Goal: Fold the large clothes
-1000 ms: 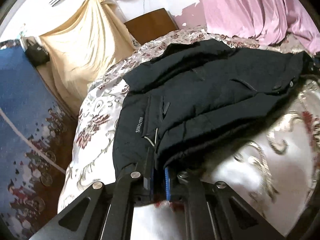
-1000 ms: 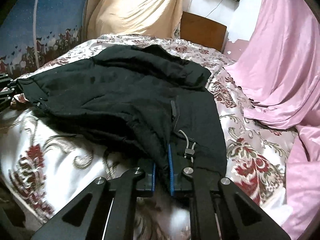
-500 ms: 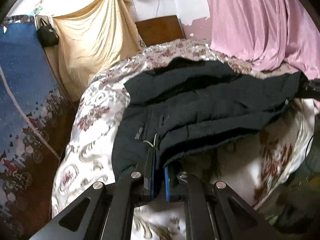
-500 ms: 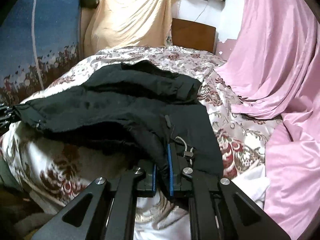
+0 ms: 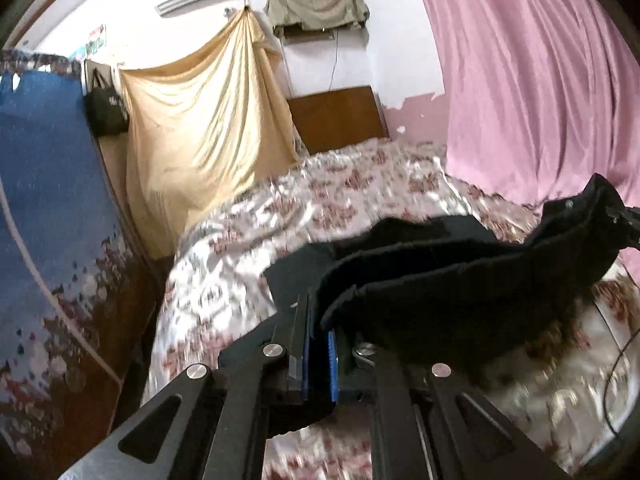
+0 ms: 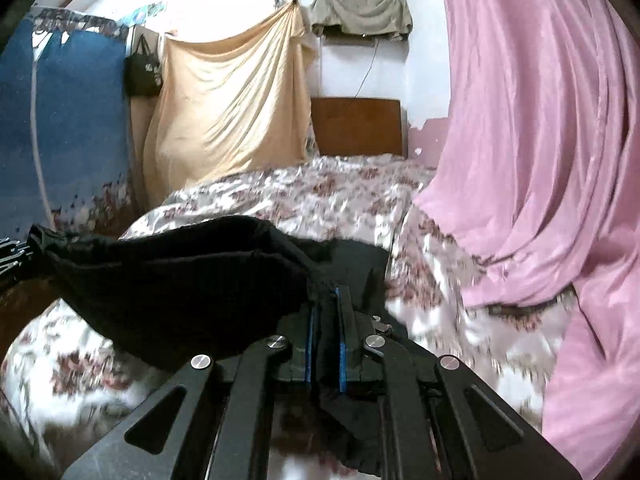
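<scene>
While both grippers clamp the black jacket (image 5: 460, 300), right view alone shows hem hanging below right gripper (image 6: 325, 344).

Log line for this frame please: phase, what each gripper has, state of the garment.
phase: lift | left gripper: shut on black jacket | right gripper: shut on black jacket | jacket: hem raised, hanging between grippers above floral bedspread | views blurred

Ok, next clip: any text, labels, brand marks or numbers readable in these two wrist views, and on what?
None can be read.
Black jacket: no print shows on the lifted part held between the left gripper and the right gripper.
Black bag hanging on the wall: a pale mark, too small to read.
Posters high on the wall: too blurred to read.
</scene>
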The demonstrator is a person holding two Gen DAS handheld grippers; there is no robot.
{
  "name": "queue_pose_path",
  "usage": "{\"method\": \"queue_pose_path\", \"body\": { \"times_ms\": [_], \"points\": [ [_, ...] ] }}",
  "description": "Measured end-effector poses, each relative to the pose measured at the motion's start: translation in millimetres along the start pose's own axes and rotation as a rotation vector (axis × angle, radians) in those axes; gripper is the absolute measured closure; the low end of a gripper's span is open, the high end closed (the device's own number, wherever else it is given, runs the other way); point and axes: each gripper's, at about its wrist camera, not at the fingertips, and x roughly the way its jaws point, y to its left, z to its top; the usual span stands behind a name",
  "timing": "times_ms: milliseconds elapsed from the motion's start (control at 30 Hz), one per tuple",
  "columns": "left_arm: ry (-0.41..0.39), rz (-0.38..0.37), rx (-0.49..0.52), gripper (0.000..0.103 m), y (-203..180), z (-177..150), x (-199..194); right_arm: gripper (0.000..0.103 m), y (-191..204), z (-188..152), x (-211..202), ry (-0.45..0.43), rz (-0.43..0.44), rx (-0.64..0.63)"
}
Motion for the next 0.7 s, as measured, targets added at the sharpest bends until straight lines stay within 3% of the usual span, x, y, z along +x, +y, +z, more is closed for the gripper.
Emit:
{"method": "queue_pose_path", "body": {
  "times_ms": [267,700],
  "points": [
    [-0.027,0.024,-0.004,0.098,13.5,60.5,84.9,0.096,-3.1,66.7,83.5,-0.028,-0.013,-0.017],
    [0.021,0.057,-0.010,0.098,23.4,113.7,238.8,0.096,13.6,140.2,245.4,-0.001,-0.057,-0.100]
  ]
}}
